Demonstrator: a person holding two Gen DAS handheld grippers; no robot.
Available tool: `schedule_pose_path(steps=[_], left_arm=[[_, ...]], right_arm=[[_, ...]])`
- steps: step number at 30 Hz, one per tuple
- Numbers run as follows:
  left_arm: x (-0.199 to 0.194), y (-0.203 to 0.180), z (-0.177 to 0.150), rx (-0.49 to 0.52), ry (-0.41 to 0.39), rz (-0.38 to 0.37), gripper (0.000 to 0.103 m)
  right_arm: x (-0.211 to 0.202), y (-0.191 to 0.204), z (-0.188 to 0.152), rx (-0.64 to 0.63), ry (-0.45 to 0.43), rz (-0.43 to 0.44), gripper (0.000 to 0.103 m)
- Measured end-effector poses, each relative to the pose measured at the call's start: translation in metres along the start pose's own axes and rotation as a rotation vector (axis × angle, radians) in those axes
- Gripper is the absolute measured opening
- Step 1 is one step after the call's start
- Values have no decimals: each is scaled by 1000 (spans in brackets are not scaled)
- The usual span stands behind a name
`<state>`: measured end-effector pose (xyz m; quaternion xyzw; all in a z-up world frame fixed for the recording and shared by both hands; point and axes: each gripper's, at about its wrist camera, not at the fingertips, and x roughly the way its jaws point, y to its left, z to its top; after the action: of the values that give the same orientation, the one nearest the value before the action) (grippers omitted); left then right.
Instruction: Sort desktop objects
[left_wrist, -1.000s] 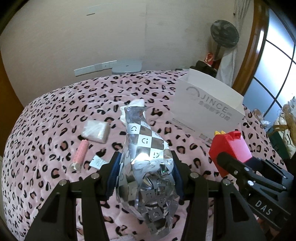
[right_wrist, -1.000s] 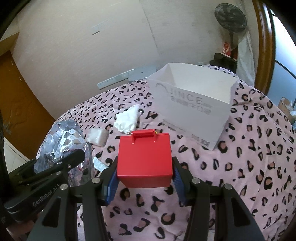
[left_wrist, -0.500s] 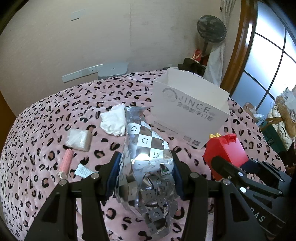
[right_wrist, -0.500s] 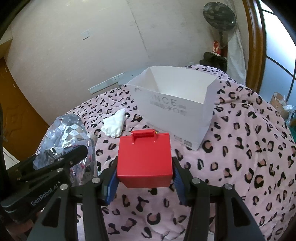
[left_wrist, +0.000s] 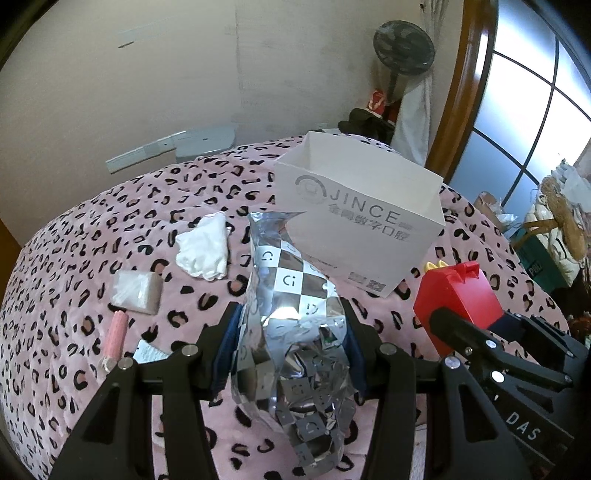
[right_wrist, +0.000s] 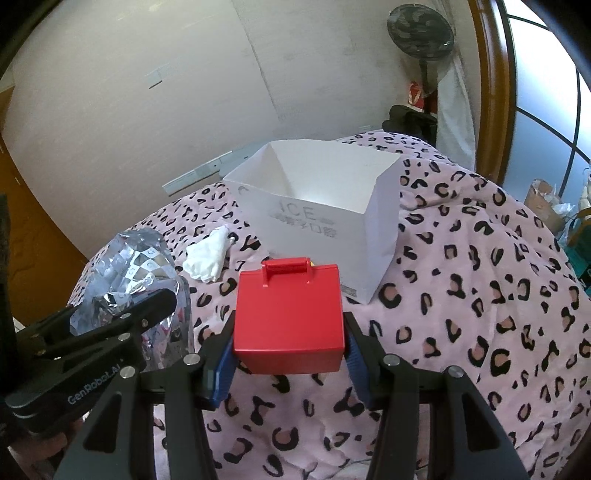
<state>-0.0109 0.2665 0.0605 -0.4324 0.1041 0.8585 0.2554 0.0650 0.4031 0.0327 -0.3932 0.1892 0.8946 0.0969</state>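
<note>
Two hand-held grippers are carrying items toward a white paper bag on a leopard-print bed.

The left hand-held gripper (left_wrist: 291, 354) is pinching a crinkled silver foil bag (left_wrist: 291, 314), its long axis pointing ahead, while the right hand-held gripper (right_wrist: 288, 354) is clamping a red toy box (right_wrist: 288, 317) upright by its sides. The open white paper bag (right_wrist: 317, 229) is standing directly ahead of the right one, toward the bed's far edge, which looks nearer to it.

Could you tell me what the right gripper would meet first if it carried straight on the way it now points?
Probably the white paper bag: it stands directly ahead of the right gripper, just beyond the red box clamped in it. The box would likely touch first; depth is uncertain.
</note>
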Motion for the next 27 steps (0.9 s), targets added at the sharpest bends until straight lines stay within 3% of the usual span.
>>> schedule_pose_path(steps=[11, 27], left_arm=[[16, -8, 27, 60, -11, -33, 52], [36, -9, 95, 97, -43, -83, 52]], right_arm=[[9, -7, 18, 18, -23, -21, 53], [19, -10, 77, 3, -108, -55, 53]])
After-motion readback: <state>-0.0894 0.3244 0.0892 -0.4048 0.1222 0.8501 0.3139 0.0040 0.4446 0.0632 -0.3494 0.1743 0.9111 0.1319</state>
